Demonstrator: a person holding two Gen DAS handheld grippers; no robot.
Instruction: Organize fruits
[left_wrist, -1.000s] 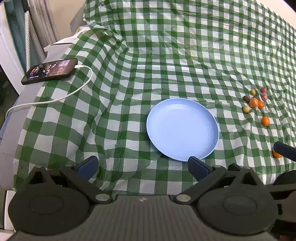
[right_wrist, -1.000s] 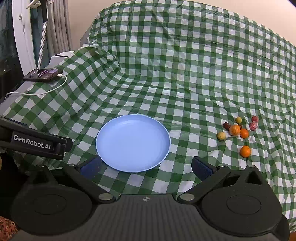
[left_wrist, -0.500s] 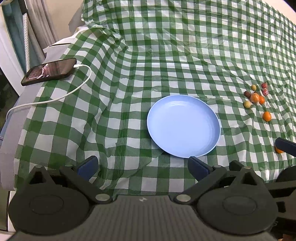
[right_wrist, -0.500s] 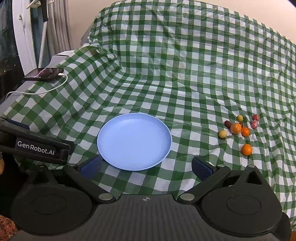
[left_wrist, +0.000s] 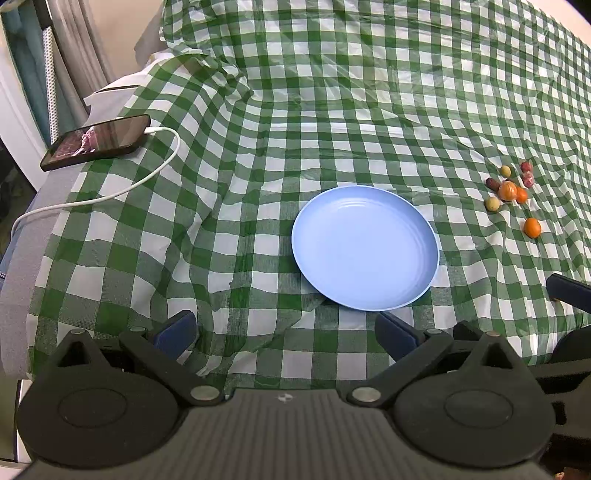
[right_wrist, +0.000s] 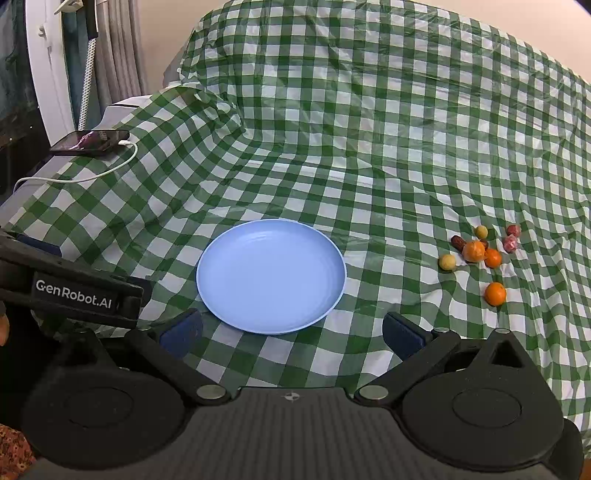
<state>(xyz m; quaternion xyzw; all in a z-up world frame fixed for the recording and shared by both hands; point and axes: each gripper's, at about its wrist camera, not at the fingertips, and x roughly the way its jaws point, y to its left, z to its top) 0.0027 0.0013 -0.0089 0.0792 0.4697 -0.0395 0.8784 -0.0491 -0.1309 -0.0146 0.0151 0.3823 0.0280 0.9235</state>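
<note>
An empty light-blue plate (left_wrist: 364, 247) (right_wrist: 271, 275) lies on the green checked cloth. A cluster of small fruits (left_wrist: 511, 190) (right_wrist: 476, 249) lies to its right: orange, yellow, dark and pink-red pieces. One orange fruit (left_wrist: 532, 227) (right_wrist: 495, 293) lies apart, nearer to me. My left gripper (left_wrist: 284, 332) is open and empty, just short of the plate's near-left edge. My right gripper (right_wrist: 291, 332) is open and empty at the plate's near edge. The right gripper's finger shows at the right edge of the left wrist view (left_wrist: 569, 291).
A phone (left_wrist: 96, 141) (right_wrist: 90, 140) on a white charging cable (left_wrist: 110, 192) lies at the far left by the table edge. The cloth rises in folds at the back. Curtains and a white frame stand at left. The left gripper's body (right_wrist: 70, 295) sits at the right view's left.
Both grippers have drawn back and risen slightly; the plate and fruits sit a little farther up in both views. Nothing on the cloth has moved.
</note>
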